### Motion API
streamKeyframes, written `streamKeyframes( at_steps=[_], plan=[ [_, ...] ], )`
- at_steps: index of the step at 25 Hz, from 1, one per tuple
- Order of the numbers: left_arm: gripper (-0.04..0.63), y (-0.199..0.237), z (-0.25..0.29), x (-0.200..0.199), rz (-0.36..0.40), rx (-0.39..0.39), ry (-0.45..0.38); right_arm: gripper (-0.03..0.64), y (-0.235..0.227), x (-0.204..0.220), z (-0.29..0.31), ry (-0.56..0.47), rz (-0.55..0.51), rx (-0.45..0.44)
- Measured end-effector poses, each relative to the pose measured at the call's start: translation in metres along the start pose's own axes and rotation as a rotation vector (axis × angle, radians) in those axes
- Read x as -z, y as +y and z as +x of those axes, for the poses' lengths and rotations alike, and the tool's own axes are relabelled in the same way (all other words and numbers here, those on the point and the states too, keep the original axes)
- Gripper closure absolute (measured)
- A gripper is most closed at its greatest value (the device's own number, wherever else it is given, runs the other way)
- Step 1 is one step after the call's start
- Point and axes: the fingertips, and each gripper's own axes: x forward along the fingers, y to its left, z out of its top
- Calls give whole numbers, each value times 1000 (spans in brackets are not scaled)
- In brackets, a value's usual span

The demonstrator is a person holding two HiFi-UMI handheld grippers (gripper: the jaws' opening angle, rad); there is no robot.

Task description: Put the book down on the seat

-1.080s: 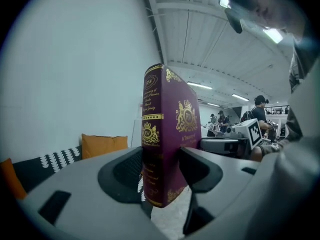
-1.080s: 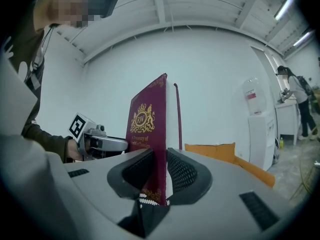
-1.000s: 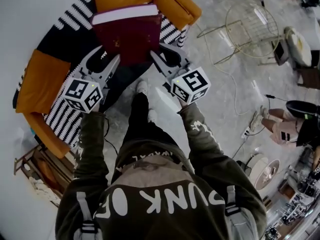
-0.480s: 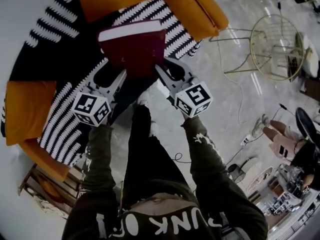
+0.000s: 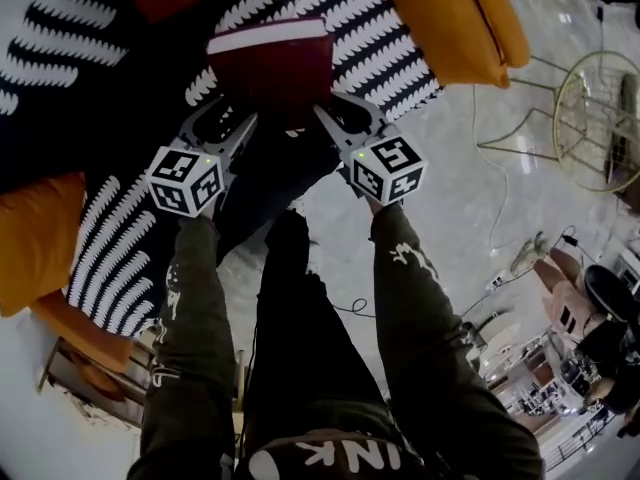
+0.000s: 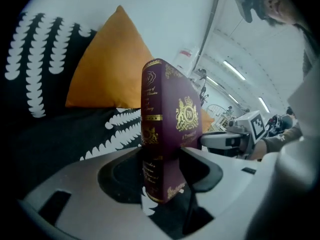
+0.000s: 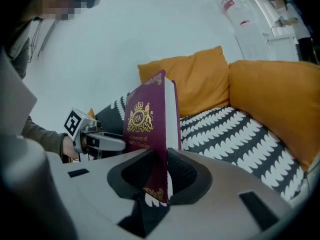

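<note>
Your seat, black with white print, runs off the top and left edges, and so does its orange cushion. The maroon book hangs over it. Whether they touch is hidden. Your left gripper clamps the book's spine edge and your right gripper clamps its page edge.

Both arms stretched toward 12 o'clock
left claw at 11 o'clock, right claw at 1 o'clock; each one's jaws clamp the book
</note>
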Motion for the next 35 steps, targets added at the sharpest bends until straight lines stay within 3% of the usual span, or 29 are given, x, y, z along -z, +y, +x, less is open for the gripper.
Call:
streamKeyframes(
  at_steps=[11,15,17,18,21,25,35],
  plan=[
    [378,69,51,1,-118,-16,-55,502,-51,19,68,30,113,-31],
    [464,65,64,-4,-100,-13,-110,503,-83,16,51,-35,169,-32],
    [514,64,69,-15,-64,-22,-139,552,-103,5,39,-77,141,18],
    [589,66,68,-24,-34,-31,-157,583,-109,-3,35,-95,109,41],
    [592,63,57,-57,67,-42,-217,606,-105,-33,29,-146,-9,68],
    [592,41,16,-103,183,-42,-289,606,-61,-85,12,-241,-125,69],
    [592,-107,-109,-219,382,-17,-449,606,85,-215,-99,-421,-430,43]
  ],
)
